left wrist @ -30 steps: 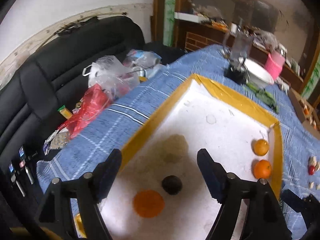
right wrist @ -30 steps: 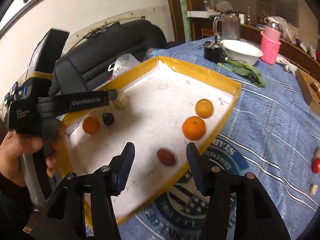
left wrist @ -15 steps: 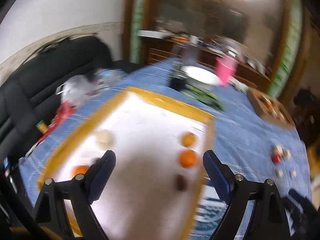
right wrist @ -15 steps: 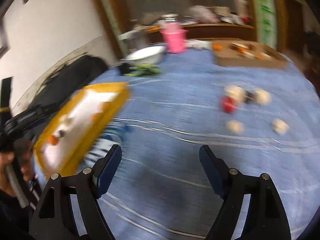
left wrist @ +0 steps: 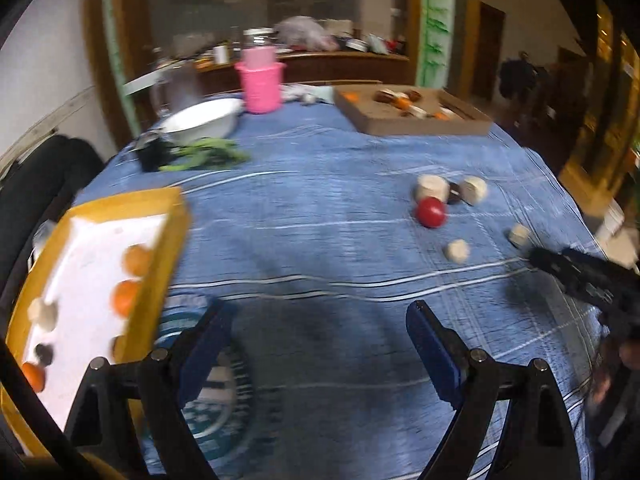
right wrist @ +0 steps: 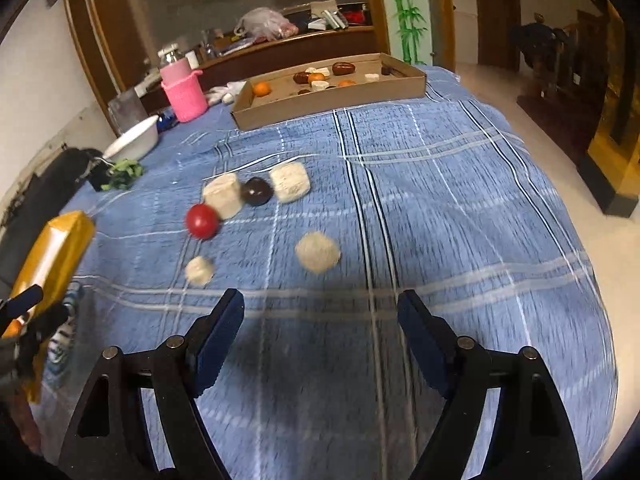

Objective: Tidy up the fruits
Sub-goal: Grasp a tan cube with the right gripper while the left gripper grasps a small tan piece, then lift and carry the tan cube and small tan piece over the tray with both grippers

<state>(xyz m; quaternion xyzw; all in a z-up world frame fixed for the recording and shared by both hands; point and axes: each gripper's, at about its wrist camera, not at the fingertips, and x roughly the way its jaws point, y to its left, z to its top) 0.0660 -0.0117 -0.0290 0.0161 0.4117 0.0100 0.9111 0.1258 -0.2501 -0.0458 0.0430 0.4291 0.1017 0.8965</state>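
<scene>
My left gripper (left wrist: pixel 320 312) is open over bare blue cloth, nothing between its fingers. To its left lies the yellow-rimmed white tray (left wrist: pixel 176 232) with two oranges (left wrist: pixel 136 260) and other pieces. Ahead and to the right sit a red fruit (left wrist: pixel 430 212), a dark fruit (left wrist: pixel 454 193) and several pale blocks (left wrist: pixel 473 190). My right gripper (right wrist: pixel 319 298) hovers just short of that cluster. Its jaws are closing and hold nothing. The red fruit (right wrist: pixel 202 221), dark fruit (right wrist: pixel 256 191) and a round pale piece (right wrist: pixel 318 251) lie beyond its tips.
A cardboard tray (right wrist: pixel 328 104) holding several fruits stands at the table's far side. A pink basket (left wrist: pixel 260 86), a white bowl (left wrist: pixel 200 122) and green leaves (left wrist: pixel 204 154) are at the far left. A black sofa (left wrist: pixel 36 184) borders the left edge.
Both grippers swung right, away from the yellow tray and toward the loose fruit on the cloth. The right jaws stand wider than a second ago. The pictures are blurred with motion.
</scene>
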